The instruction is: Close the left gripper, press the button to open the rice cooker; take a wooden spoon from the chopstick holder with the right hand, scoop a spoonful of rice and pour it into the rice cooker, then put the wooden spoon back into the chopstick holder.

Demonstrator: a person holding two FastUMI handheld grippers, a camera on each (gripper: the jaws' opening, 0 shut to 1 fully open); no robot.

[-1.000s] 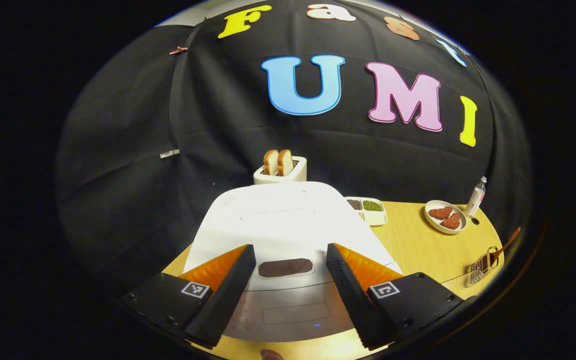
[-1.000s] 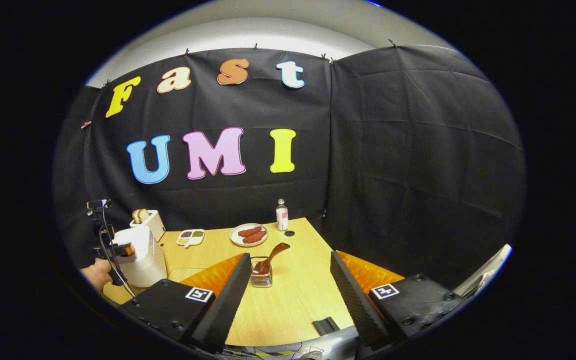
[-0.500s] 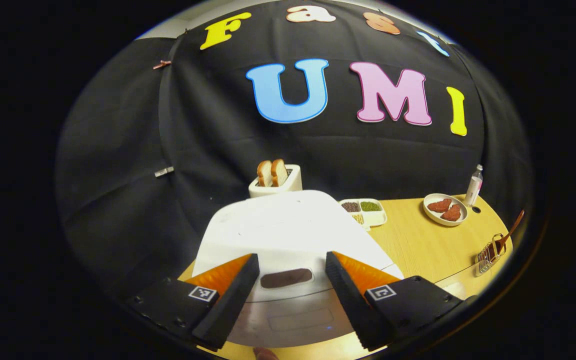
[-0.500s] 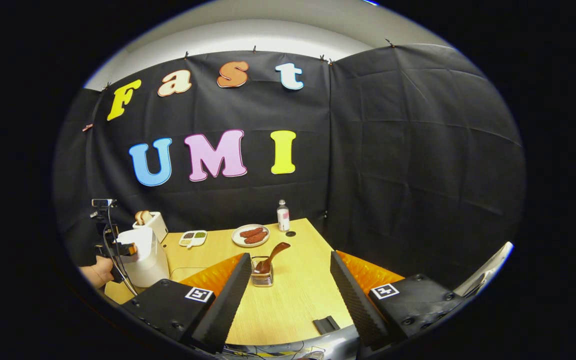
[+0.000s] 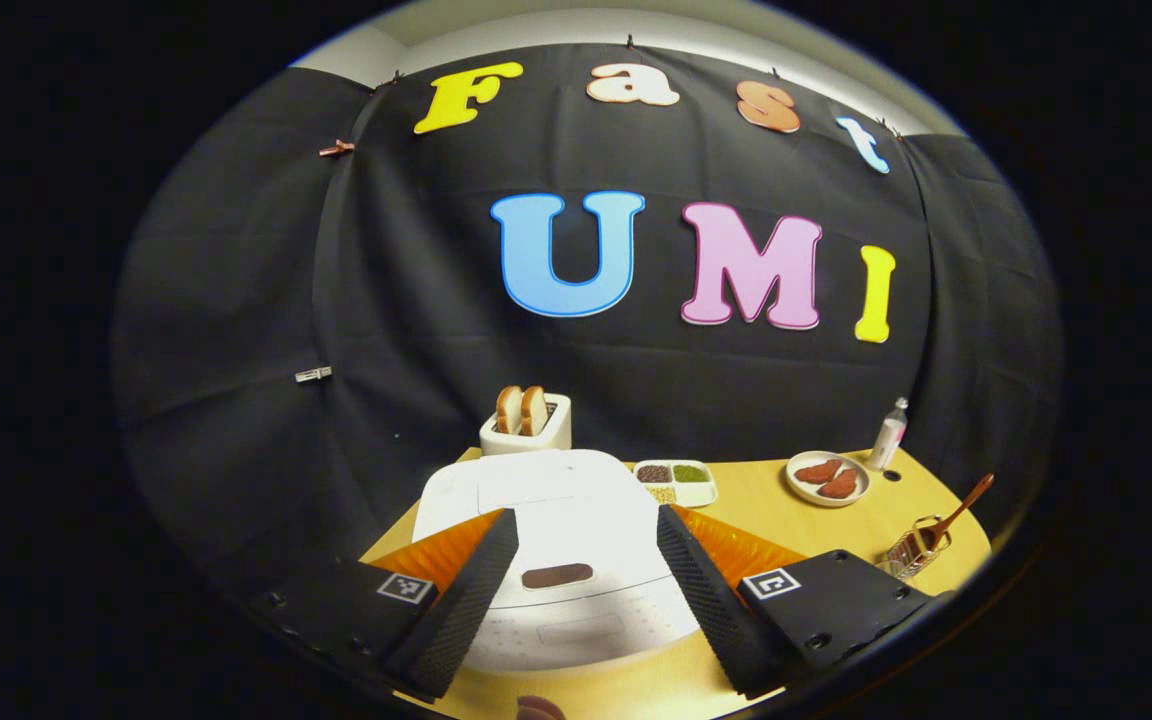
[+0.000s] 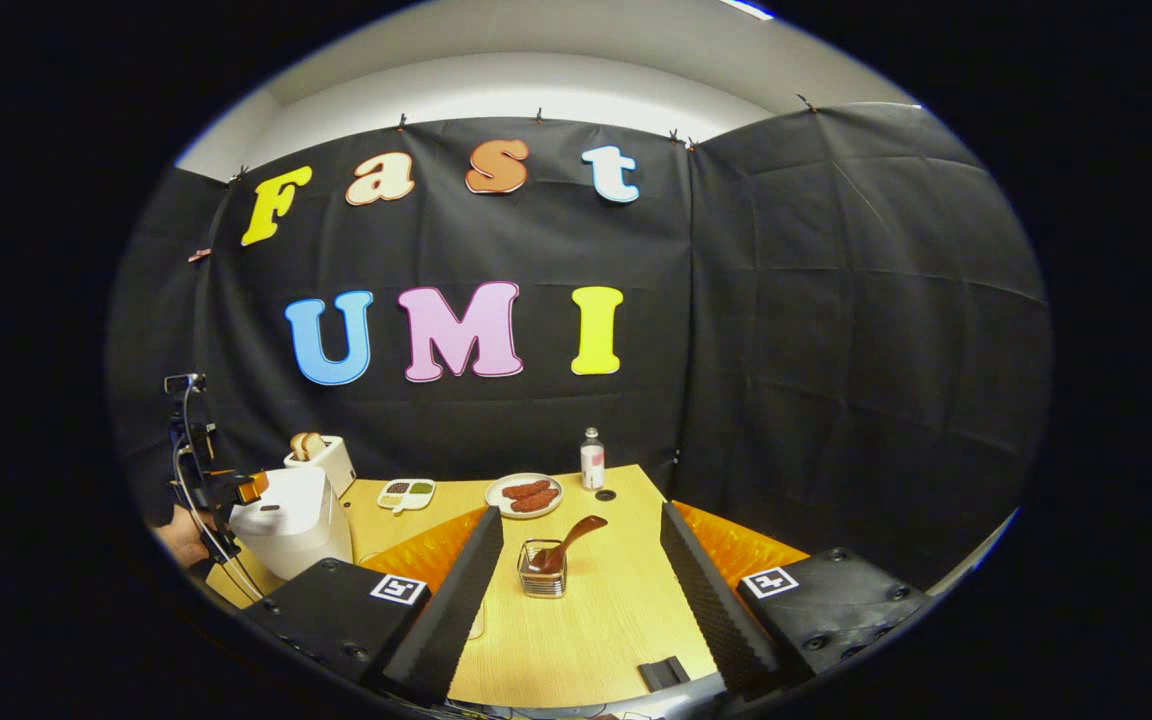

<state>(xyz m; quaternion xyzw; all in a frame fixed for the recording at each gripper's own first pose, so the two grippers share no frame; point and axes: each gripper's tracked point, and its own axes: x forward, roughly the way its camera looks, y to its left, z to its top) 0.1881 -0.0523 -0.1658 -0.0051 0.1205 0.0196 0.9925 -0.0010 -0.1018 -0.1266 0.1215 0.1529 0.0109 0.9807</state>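
Black cloth hangs behind the wooden counter [image 6: 596,620]. On it sits the white rice cooker [image 5: 556,530] with its lid down, and the wooden spoon [image 6: 568,540] stands in the chopstick holder [image 6: 541,570]. That fits a job just starting or one all done; I cannot tell which. The left tool [image 5: 576,585] is wide and holds nothing, just in front of the cooker. The right tool [image 6: 581,590] is wide too, near the holder. The left gripper view shows the cooker's dark button [image 5: 556,576] up close. The right gripper view shows a hand [image 6: 176,535] holding the left tool.
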